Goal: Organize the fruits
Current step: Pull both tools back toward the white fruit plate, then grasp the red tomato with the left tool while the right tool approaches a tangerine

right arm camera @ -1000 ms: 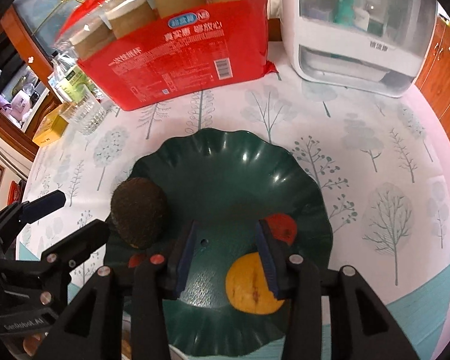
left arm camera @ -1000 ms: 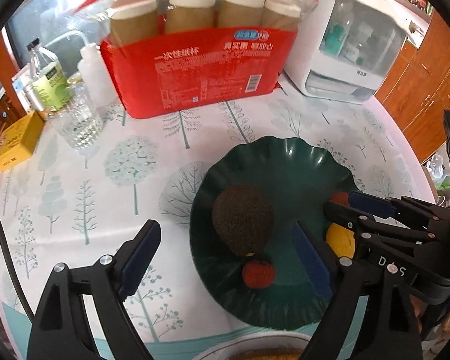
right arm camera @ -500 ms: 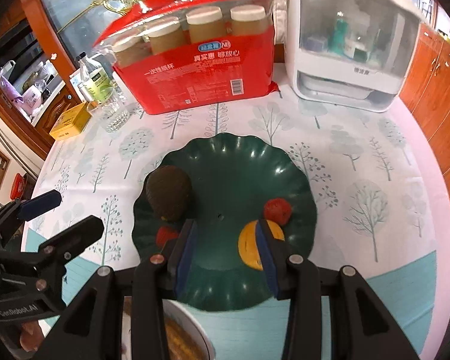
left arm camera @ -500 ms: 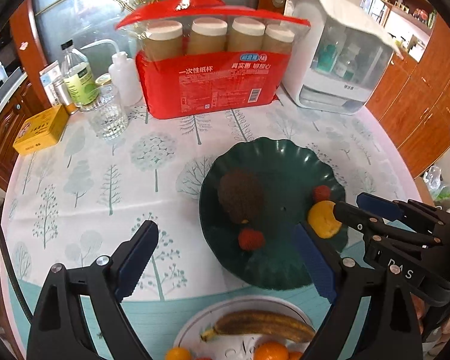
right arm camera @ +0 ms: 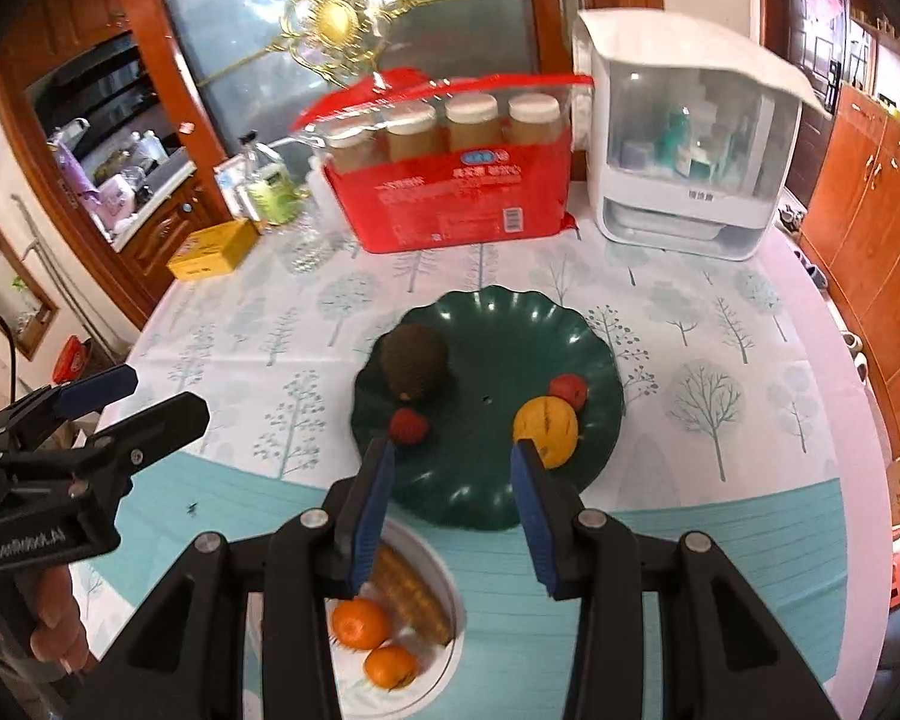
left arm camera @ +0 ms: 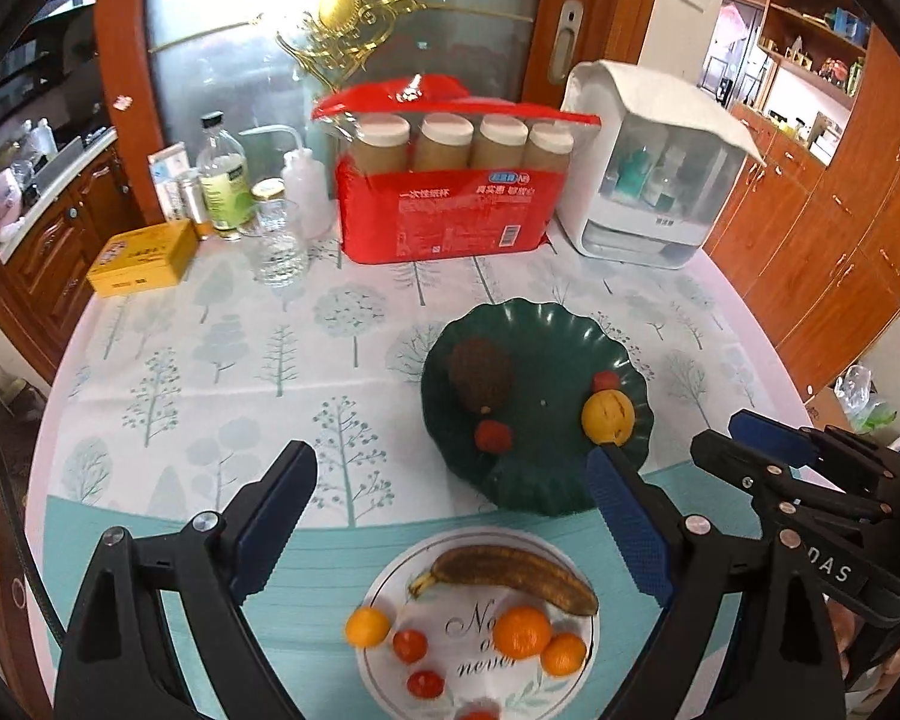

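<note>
A dark green wavy plate [left arm camera: 564,336] [right arm camera: 510,312] holds a brown fuzzy fruit [left arm camera: 480,371] [right arm camera: 415,360], a yellow fruit [left arm camera: 608,417] [right arm camera: 546,429] and two small red fruits [left arm camera: 493,436] [left arm camera: 605,381]. A white plate [left arm camera: 390,576] [right arm camera: 450,594] at the near edge holds a browned banana [left arm camera: 510,570], oranges [left arm camera: 522,631] [right arm camera: 360,624] and small red fruits [left arm camera: 410,645]. My left gripper [left arm camera: 450,516] is open and empty above the white plate. My right gripper [right arm camera: 450,480] is open and empty over the green plate's near rim.
At the back stand a red pack of paper cups [left arm camera: 450,204], a white dish cabinet [left arm camera: 648,168], a glass [left arm camera: 279,246], bottles [left arm camera: 222,180] and a yellow box [left arm camera: 144,257]. The tree-print tablecloth [left arm camera: 240,372] covers the round table; wooden cupboards [left arm camera: 840,228] lie to the right.
Both grippers have pulled back and up from the green plate, still open and empty. The white plate with the banana and oranges has come into view below them.
</note>
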